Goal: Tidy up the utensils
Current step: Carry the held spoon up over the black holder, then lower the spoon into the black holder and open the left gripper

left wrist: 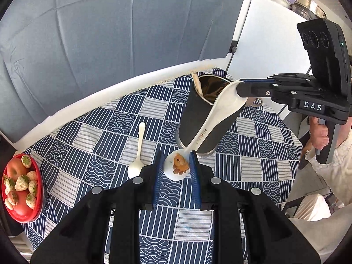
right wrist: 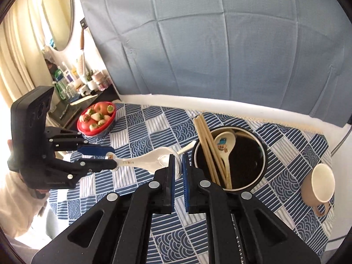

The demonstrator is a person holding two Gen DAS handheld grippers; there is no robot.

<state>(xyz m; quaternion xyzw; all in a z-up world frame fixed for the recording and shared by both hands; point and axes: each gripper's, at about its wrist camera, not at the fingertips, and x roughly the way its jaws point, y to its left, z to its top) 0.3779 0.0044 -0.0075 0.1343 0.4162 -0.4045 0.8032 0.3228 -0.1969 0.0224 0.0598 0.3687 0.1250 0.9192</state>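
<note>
Both grippers hold a long white spoon [left wrist: 211, 121] in the air over the table, in front of the black utensil holder [left wrist: 198, 118]. My left gripper [left wrist: 176, 154] is shut on its round end, which bears an orange picture. My right gripper [right wrist: 178, 157] is shut on the rim of its wide bowl end [right wrist: 162, 158]. In the right wrist view the spoon [right wrist: 143, 160] runs left to the left gripper [right wrist: 114, 156]. The holder [right wrist: 242, 158] contains wooden chopsticks [right wrist: 206, 147] and a picture spoon [right wrist: 224, 145]. A small white spoon [left wrist: 137, 151] lies on the cloth.
A blue patterned cloth [left wrist: 105, 132] covers the table, and a grey backdrop stands behind it. A red bowl of fruit [left wrist: 22, 187] sits at the left edge. A brown mug [right wrist: 319, 182] lies on its side right of the holder. A hand [left wrist: 319, 134] grips the right gripper's handle.
</note>
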